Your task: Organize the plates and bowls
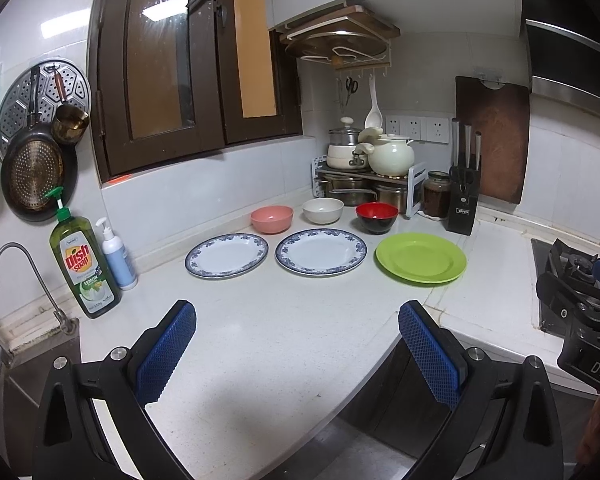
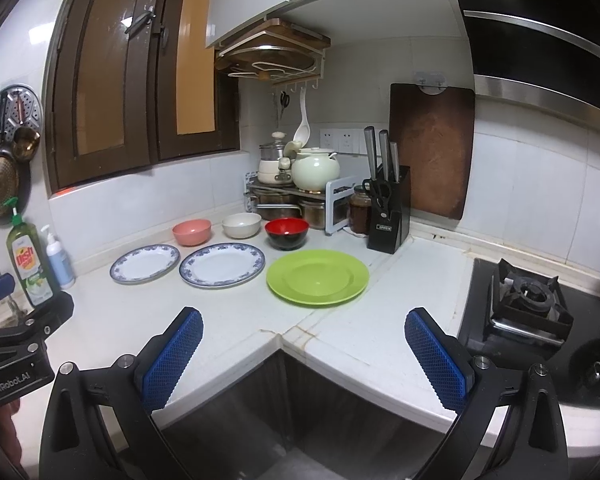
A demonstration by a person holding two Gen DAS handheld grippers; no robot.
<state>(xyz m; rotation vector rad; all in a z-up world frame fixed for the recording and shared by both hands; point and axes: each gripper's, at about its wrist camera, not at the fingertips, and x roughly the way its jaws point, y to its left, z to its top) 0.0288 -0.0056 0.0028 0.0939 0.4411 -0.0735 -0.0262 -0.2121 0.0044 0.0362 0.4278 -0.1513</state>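
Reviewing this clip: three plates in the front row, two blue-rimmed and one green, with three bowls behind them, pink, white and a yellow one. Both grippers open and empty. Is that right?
Not quite. The third bowl is red inside and black outside, not yellow; the right wrist view shows it clearly. The rest holds: two blue-rimmed plates, a green plate, a pink bowl and a white bowl, with the left gripper and right gripper open and empty.

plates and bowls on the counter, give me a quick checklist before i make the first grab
1. Left claw open and empty: ok.
2. Right claw open and empty: ok.
3. Three plates lie flat and apart, two blue-rimmed plates and the green plate: ok.
4. Pink bowl, white bowl and red-and-black bowl upright and empty: ok.
5. Bare counter between claws and dishes: ok.
6. Where the stack should go: cannot tell.
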